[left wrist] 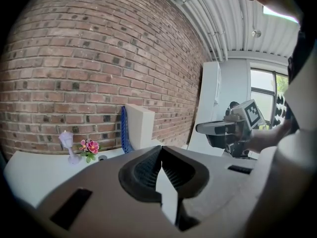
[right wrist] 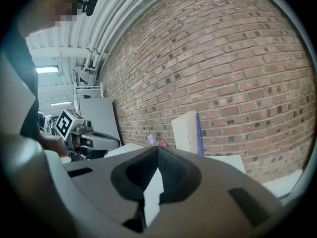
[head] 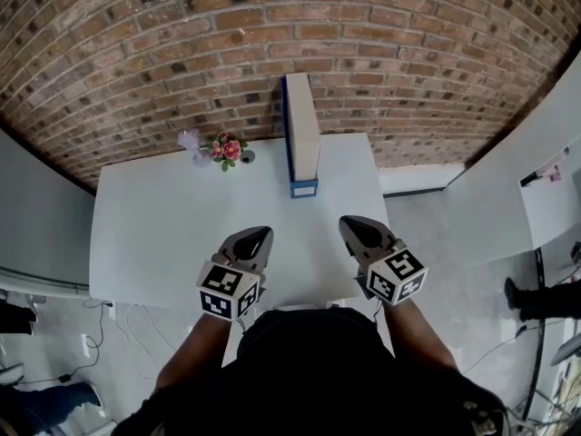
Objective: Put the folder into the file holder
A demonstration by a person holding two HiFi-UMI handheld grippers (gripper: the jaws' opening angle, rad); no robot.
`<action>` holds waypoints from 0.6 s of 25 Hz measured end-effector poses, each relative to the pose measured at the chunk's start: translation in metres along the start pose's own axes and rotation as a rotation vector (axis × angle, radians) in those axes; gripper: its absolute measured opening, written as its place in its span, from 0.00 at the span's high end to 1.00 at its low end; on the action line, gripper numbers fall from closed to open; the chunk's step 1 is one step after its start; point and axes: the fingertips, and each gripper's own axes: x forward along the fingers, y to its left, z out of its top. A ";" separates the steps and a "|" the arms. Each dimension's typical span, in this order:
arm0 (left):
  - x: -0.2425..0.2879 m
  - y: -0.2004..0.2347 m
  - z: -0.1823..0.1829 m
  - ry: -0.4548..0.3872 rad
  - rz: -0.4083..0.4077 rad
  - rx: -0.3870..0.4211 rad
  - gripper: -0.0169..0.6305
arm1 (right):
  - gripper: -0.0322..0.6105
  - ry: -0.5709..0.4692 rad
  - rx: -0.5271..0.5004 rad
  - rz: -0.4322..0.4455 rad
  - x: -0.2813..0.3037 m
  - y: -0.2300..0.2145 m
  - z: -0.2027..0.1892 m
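Note:
A thick cream folder (head: 302, 125) stands upright in a blue file holder (head: 304, 188) at the middle of the white table's (head: 163, 234) far edge, against the brick wall. The left gripper view shows the folder (left wrist: 140, 125) with the holder's blue side (left wrist: 124, 130) beside it. In the right gripper view the folder (right wrist: 184, 131) and the blue side (right wrist: 199, 133) appear too. My left gripper (head: 263, 232) hovers over the table's near edge, shut and empty. My right gripper (head: 348, 222) hangs level with it to the right, also shut with nothing between its jaws.
A small pot of pink flowers (head: 227, 149) and a pale lilac ornament (head: 192, 146) sit at the far edge, left of the holder. The brick wall (head: 182, 53) backs the table. A white panel (head: 536, 143) stands on the right.

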 end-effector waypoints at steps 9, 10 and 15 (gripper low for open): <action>-0.003 0.002 0.008 -0.016 -0.003 0.007 0.97 | 0.95 0.004 -0.018 -0.013 0.006 -0.003 0.002; -0.003 0.002 0.009 -0.016 -0.005 0.008 0.97 | 0.95 0.006 -0.018 -0.013 0.006 -0.002 0.001; -0.004 0.001 0.011 -0.015 -0.010 0.016 0.97 | 0.95 0.014 -0.016 -0.006 0.009 0.002 0.000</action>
